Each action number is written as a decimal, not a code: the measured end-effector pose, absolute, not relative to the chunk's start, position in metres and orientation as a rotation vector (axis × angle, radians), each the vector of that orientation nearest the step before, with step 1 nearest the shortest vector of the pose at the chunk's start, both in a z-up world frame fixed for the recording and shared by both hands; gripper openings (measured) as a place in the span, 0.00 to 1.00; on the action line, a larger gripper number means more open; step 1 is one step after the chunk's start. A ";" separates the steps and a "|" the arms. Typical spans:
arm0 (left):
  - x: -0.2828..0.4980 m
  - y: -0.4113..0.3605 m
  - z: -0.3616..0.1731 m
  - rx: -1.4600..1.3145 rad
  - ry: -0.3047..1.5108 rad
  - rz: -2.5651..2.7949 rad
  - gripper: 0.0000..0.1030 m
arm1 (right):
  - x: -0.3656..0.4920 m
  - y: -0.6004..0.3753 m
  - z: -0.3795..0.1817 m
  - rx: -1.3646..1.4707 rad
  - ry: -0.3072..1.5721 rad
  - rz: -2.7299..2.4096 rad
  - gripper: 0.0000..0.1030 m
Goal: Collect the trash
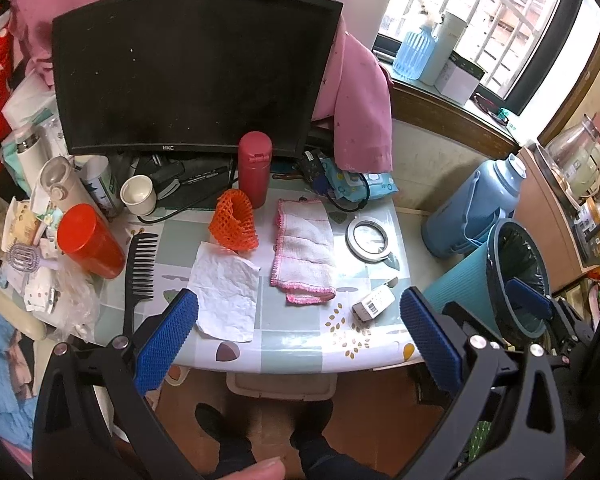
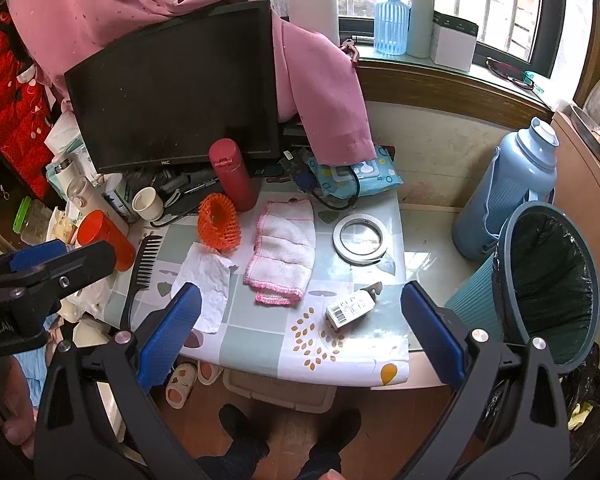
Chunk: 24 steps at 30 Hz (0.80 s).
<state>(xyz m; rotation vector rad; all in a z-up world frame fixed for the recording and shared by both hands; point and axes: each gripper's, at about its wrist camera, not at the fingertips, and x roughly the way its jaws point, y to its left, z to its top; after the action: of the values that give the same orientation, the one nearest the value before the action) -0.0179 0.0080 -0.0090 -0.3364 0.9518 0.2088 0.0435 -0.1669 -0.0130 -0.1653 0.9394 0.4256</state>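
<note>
A crumpled white paper (image 1: 226,294) (image 2: 204,286) lies on the table near the front left. An orange foam net (image 1: 235,222) (image 2: 218,222) sits behind it. A small white barcoded box (image 1: 374,303) (image 2: 350,307) lies near the front right. A teal bin with a black liner (image 1: 514,276) (image 2: 548,284) stands right of the table. My left gripper (image 1: 298,328) is open and empty above the table's front edge. My right gripper (image 2: 300,320) is open and empty too, and it shows in the left wrist view (image 1: 528,300) in front of the bin.
A pink-edged white cloth (image 1: 304,252), tape roll (image 1: 370,238), black comb (image 1: 140,268), orange cup (image 1: 90,242), red flask (image 1: 254,168), monitor (image 1: 188,72) and clutter at left crowd the table (image 1: 300,344). A blue thermos (image 1: 476,208) stands behind the bin.
</note>
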 end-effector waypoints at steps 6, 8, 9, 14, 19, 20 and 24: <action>-0.018 0.007 -0.009 -0.337 0.951 0.211 0.96 | 0.043 -0.167 -0.014 -0.166 0.938 0.425 0.96; -0.018 0.006 -0.008 -0.336 0.953 0.211 0.96 | 0.044 -0.168 -0.014 -0.166 0.938 0.425 0.96; -0.018 0.006 -0.008 -0.334 0.954 0.210 0.96 | 0.044 -0.168 -0.014 -0.166 0.940 0.425 0.96; -0.019 0.005 -0.008 -0.334 0.955 0.210 0.96 | 0.043 -0.168 -0.014 -0.166 0.939 0.425 0.96; -0.019 0.003 -0.008 -0.333 0.954 0.211 0.96 | 0.045 -0.169 -0.015 -0.165 0.940 0.425 0.96; -0.019 0.003 -0.008 -0.333 0.954 0.211 0.96 | 0.045 -0.170 -0.015 -0.165 0.941 0.425 0.96; -0.018 0.002 -0.008 -0.334 0.955 0.212 0.96 | 0.046 -0.171 -0.015 -0.165 0.942 0.427 0.96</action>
<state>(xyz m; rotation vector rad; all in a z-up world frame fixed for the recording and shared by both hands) -0.0181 0.0023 -0.0077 -0.3338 0.9555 0.2123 0.0464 -0.1706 -0.0153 -0.1650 0.9418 0.4267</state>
